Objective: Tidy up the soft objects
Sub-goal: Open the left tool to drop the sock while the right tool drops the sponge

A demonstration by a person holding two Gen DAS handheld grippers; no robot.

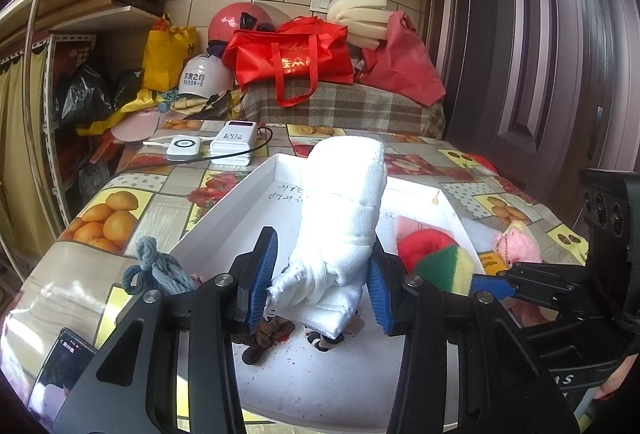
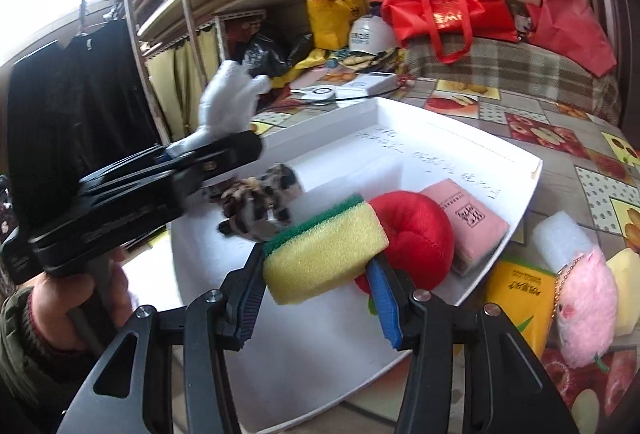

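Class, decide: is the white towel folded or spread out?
Folded: the white towel is a bundled roll pinched between the left gripper's pads.

Black tongs with blue ribbed pads, silver screws; dark green knitted sleeve.

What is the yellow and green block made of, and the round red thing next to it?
The sponge looks like porous yellow foam with a rough green scouring layer; tiny holes show. The red cushion seems stuffed, covered in shiny satin-like fabric with puckered seams.
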